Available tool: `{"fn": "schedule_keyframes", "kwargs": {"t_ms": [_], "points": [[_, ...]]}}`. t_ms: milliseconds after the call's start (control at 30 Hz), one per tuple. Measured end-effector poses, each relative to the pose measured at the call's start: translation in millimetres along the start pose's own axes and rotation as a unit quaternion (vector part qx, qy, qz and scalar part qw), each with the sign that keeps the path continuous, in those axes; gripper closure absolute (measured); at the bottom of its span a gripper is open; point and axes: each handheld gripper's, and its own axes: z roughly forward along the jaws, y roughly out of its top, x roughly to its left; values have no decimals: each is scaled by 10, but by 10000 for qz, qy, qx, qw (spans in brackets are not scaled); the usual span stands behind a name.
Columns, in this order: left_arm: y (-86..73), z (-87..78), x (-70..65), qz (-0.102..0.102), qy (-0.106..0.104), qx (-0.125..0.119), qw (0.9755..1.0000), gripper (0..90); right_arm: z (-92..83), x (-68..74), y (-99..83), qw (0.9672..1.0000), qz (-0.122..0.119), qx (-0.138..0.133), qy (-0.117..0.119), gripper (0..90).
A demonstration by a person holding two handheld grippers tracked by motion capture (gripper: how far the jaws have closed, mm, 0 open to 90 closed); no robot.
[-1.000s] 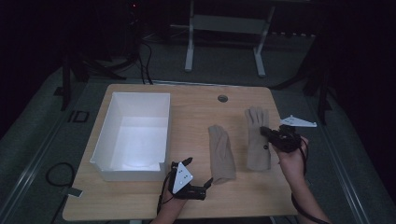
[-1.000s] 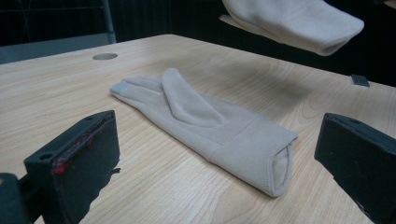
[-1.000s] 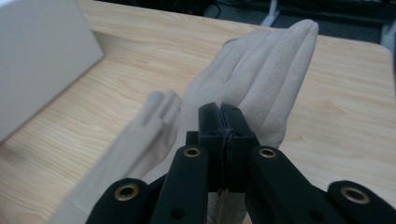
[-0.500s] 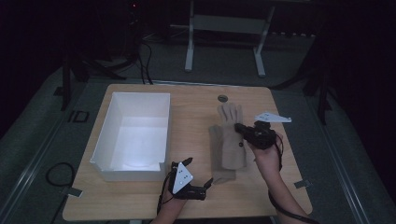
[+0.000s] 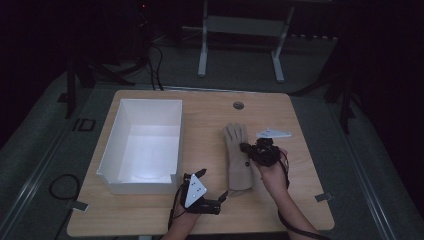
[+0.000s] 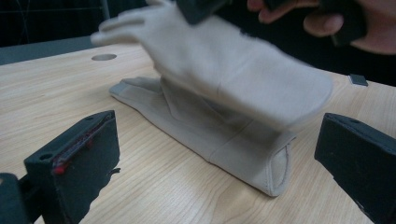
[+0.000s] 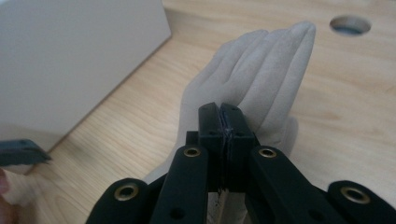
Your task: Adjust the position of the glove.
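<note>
Wooden surface [image 5: 295, 200] filled the middle of the high view, pale and lit against a dark room. White box [image 5: 145, 145] sat at its left half, open-topped. At centre right lay a beige glove [image 5: 239, 175], flat on the wood with its cuff toward the lower edge of the frame. A second glove [image 5: 236, 137] hung just above it, fingers toward the top of the frame; in the left gripper view it showed blurred at upper centre [image 6: 224, 65], lifted over the flat one [image 6: 210, 135], and whether the two touched could not be told.

Right hand-held gripper [image 5: 248, 148] sat right of centre in the high view, its jaws pressed together and pinching the lifted glove [image 7: 261, 79], as the right gripper view showed at mid-frame [image 7: 226, 122].

Left hand-held gripper [image 5: 223, 195] rested at lower centre, near the flat glove's cuff, jaws spread wide with nothing between them [image 6: 219, 186].

Near the surface's far edge, a small round hole [image 5: 238, 105] showed.
</note>
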Motion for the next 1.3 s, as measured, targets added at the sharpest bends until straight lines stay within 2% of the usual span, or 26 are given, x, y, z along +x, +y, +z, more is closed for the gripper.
{"fn": "schedule_keyframes", "kwargs": {"t_ms": [233,500,600,767,933,1033,1133,1300], "points": [[0,-1,0,19,-2,9,10000,5,213,-63,-165,9995,40,321,-70,882],[1,-1,0,21,-1,12,10000,5,291,-87,-250,9989,107,377,-257,878],[0,-1,1,17,-2,10,10000,5,333,-108,-284,9986,150,440,-237,868],[1,0,1,21,-6,10,10000,5,406,-114,-336,9983,191,522,-186,773],[1,0,0,24,1,21,10000,5,459,-140,-382,9978,185,607,-199,755],[3,3,-1,33,-11,38,10000,5,414,-142,-355,9983,130,548,-154,687],[8,12,-21,152,-8,96,9998,5,351,-150,-313,9988,48,473,-78,600],[25,56,-62,325,42,306,9990,5,196,-220,-217,9996,-91,254,-76,407]]}}
